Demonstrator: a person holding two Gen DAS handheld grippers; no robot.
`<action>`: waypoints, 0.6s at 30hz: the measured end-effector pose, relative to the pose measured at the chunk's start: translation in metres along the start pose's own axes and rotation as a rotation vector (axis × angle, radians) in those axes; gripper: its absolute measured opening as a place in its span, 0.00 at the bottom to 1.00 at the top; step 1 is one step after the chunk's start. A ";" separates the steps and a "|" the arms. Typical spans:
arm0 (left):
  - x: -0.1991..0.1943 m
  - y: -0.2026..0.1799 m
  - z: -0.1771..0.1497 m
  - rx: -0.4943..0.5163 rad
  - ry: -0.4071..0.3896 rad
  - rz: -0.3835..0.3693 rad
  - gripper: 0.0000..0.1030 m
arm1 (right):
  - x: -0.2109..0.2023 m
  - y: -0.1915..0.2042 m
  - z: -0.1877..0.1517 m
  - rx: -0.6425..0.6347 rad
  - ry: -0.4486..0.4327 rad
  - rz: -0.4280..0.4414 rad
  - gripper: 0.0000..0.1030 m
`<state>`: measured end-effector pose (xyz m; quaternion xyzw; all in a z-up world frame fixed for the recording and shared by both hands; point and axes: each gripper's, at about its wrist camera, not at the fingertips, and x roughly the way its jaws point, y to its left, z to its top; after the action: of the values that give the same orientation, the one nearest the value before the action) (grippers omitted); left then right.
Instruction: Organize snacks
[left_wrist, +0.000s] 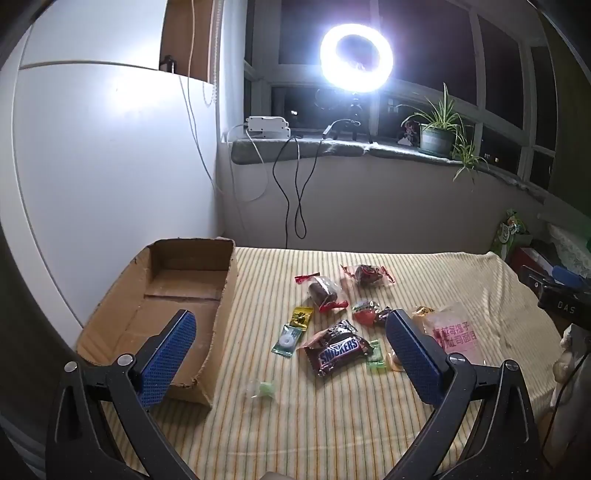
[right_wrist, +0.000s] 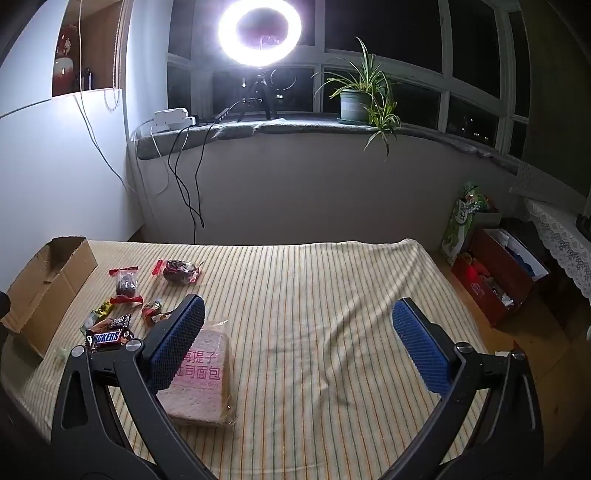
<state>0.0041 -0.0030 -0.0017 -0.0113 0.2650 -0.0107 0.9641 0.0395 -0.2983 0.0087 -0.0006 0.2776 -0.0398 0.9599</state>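
Note:
Several wrapped snacks lie on the striped cloth (left_wrist: 332, 424): a Snickers bar (left_wrist: 338, 350), a dark cake in clear wrap (left_wrist: 325, 291), a red-edged packet (left_wrist: 369, 275), small green and yellow candies (left_wrist: 291, 332), and a bagged bread slice (left_wrist: 456, 330). An empty cardboard box (left_wrist: 177, 291) sits at the left. My left gripper (left_wrist: 291, 328) hovers open above the candies, with nothing between its fingers. In the right wrist view my right gripper (right_wrist: 299, 317) stands open over bare cloth, its left finger (right_wrist: 177, 339) overlapping the bread slice (right_wrist: 207, 384). The Snickers bar (right_wrist: 107, 336) and box (right_wrist: 48, 288) lie further left.
A ring light (left_wrist: 356, 55) glares from the windowsill, next to a potted plant (left_wrist: 437, 133) and hanging cables (left_wrist: 295, 192). A white cabinet (left_wrist: 110, 166) stands behind the box. Red boxes and bags (right_wrist: 495, 273) stand on the floor off the cloth's right edge.

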 end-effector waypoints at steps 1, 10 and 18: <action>0.000 0.000 0.001 0.000 -0.001 -0.001 0.99 | 0.000 0.003 0.000 -0.001 0.001 0.000 1.00; -0.002 0.000 0.003 -0.003 -0.007 -0.003 0.99 | 0.003 0.004 -0.002 -0.010 -0.003 0.000 1.00; -0.002 0.000 0.001 -0.003 -0.009 -0.004 0.99 | 0.001 0.007 -0.001 -0.018 0.000 0.002 1.00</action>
<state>0.0027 -0.0025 0.0005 -0.0135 0.2608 -0.0121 0.9652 0.0408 -0.2909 0.0070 -0.0088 0.2781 -0.0362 0.9598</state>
